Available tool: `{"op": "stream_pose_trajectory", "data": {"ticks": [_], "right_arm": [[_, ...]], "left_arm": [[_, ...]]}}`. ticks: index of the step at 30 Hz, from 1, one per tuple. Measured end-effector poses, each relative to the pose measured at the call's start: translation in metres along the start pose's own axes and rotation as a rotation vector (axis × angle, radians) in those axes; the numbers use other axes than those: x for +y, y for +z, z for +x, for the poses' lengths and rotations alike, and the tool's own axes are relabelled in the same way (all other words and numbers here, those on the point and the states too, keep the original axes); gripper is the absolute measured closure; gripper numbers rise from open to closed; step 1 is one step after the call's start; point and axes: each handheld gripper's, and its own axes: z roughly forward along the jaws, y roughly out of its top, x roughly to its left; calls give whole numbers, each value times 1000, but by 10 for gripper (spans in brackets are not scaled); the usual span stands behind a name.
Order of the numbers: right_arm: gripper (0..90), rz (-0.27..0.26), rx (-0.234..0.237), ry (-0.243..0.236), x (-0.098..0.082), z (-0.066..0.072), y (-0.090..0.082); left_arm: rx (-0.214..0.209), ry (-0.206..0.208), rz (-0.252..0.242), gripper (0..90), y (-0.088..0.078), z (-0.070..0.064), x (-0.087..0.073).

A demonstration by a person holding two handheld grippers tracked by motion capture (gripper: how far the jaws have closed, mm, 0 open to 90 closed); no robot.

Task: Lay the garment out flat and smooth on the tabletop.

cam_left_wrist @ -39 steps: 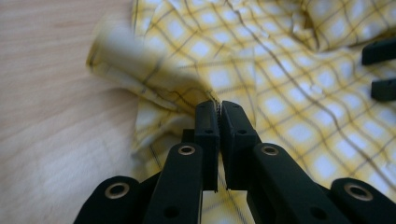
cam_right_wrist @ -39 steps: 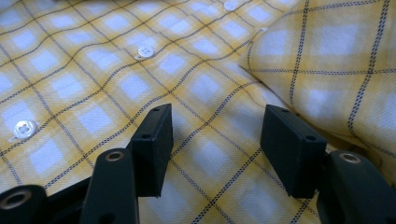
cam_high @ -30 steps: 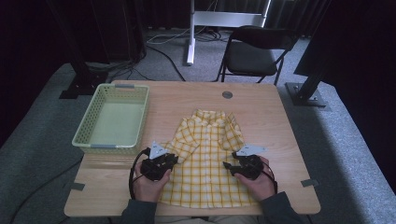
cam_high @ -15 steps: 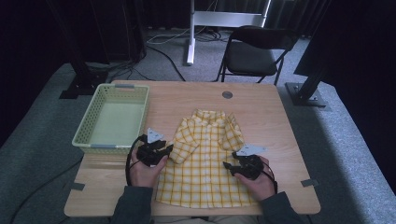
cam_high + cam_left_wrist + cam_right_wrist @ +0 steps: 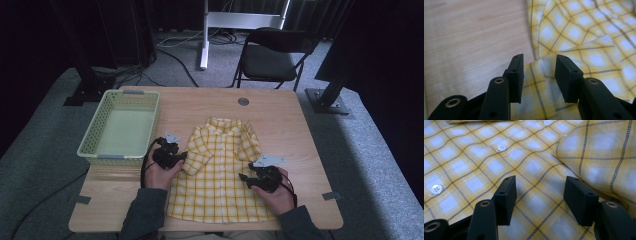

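- The yellow checked shirt (image 5: 220, 170) lies flat on my wooden desk (image 5: 280, 120), beside a green basket (image 5: 120, 127).
- My left tool (image 5: 181, 156), jaws just opening, straddles the folded sleeve without pressing it.
- My right tool (image 5: 245, 177) hovers open over the shirt.
- A chair (image 5: 270, 55) stands on grey carpet behind.

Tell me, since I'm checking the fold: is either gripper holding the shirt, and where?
Neither. The left gripper has just been opening over the shirt sleeve edge; the right gripper stands open above it.

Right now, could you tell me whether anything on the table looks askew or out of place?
Only the shirt: its sleeve by the left gripper is folded over the front, and the other sleeve also lies folded inward. The basket sits squarely.
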Motion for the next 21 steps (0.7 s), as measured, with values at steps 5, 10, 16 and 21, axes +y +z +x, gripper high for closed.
{"op": "stream_pose_trajectory", "data": {"ticks": [5, 10, 16, 21], "right_arm": [[429, 0, 0, 0, 0, 0, 0], [428, 0, 0, 1, 0, 0, 0], [429, 0, 0, 0, 0, 0, 0], [428, 0, 0, 0, 0, 0, 0]], "left_arm": [[-14, -3, 13, 673, 0, 0, -2], [-12, 11, 20, 756, -4, -2, -4], [-11, 0, 11, 778, -10, -1, -10], [-2, -15, 1, 787, -19, 2, -18]]}}
